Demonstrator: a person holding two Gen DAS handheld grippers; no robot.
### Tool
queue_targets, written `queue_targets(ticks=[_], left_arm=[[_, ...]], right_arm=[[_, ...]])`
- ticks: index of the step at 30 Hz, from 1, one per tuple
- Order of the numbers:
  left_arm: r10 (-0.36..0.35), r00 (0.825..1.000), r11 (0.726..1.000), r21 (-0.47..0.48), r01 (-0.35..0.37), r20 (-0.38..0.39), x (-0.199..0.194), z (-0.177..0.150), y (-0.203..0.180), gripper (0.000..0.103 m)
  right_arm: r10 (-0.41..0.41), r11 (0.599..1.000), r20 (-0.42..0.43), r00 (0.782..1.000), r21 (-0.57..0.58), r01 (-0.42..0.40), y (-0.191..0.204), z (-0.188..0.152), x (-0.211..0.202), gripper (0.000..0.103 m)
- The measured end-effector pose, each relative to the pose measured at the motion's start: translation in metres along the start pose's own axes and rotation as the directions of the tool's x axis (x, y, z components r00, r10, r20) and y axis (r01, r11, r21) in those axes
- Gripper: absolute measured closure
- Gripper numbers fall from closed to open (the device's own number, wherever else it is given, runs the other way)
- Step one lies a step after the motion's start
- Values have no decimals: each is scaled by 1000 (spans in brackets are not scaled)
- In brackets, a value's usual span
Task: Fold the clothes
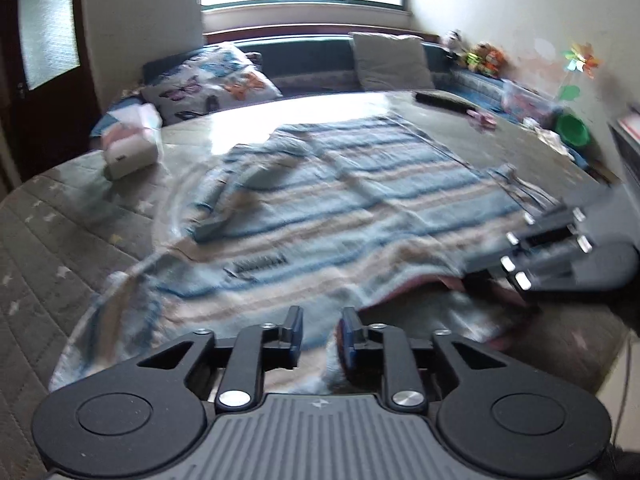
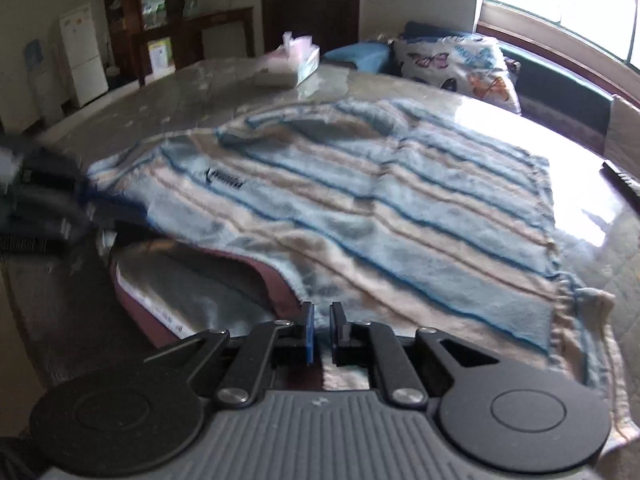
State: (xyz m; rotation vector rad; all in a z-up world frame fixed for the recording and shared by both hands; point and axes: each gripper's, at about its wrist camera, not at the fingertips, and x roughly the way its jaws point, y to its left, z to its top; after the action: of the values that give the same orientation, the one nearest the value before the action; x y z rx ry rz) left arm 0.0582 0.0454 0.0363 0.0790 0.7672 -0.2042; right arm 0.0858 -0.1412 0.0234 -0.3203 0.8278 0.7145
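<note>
Both grippers — left gripper [image 1: 319, 334], right gripper [image 2: 322, 326] — pinched the striped garment's [image 2: 360, 208] hem at the bed's [image 1: 60, 216] near edge; fleece risked slipping, skewing the fold.

Motion blur smears the striped garment [image 1: 340, 208] and tissue box [image 1: 130, 152].

Bare table [image 1: 60, 216] left of garment [image 1: 340, 200]; tissue box [image 1: 130, 148] beyond.

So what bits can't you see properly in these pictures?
- Dark print on the fluffy blue-and-beige striped garment: both views, blurred, unreadable.
- Garment's near hem: hidden behind each gripper's body, both views.
- Left gripper: blurred in the right wrist view.
- Colourful toys by the wall: left wrist view, too small.
</note>
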Motion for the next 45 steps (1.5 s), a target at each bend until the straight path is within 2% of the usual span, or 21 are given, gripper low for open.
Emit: queue_targets(ticks=[3,7,10,13,16,22,24,27,33,38,45], left_arm=[[32,999,999,-16,-32,3,6,15,12,73],[33,999,999,-14,-32,31,6,35,22,62],[55,997,998,-3,-55,56,8,47,26,62],[84,995,996,-34,-82,60,20,59,35,62],[117,992,989,-91,-112,43,41,73,49,64],[160,987,977,-144,-156,22,88,107,72,67],[159,987,975,-160,-154,19,105,119,80,67],[160,987,974,-165,-155,18,133,136,88,68],[128,992,982,-145,-125,13,183,163,95,68],[115,993,986,-121,-115,-6,213,170,93,68],[97,995,988,-116,-98,-16,229,169,92,68]], right_arm=[[11,1000,-7,1000,-28,-11,1,1,-3,92],[-1,999,-6,1000,-43,1,-7,9,-10,90],[-25,999,1,1000,-43,25,-16,16,-13,90],[-31,999,-1,1000,-37,31,-20,17,-9,89],[-37,999,-4,999,-31,37,-24,18,-5,80],[-48,999,-10,999,-19,48,-32,20,4,79],[-52,999,-12,999,-15,52,-35,21,7,79],[-58,998,-7,998,-2,58,-42,23,8,69],[-80,996,3,997,39,80,-60,30,12,68],[-99,993,-1,995,60,99,-71,32,16,59],[-95,992,-2,995,83,95,-75,30,22,49]])
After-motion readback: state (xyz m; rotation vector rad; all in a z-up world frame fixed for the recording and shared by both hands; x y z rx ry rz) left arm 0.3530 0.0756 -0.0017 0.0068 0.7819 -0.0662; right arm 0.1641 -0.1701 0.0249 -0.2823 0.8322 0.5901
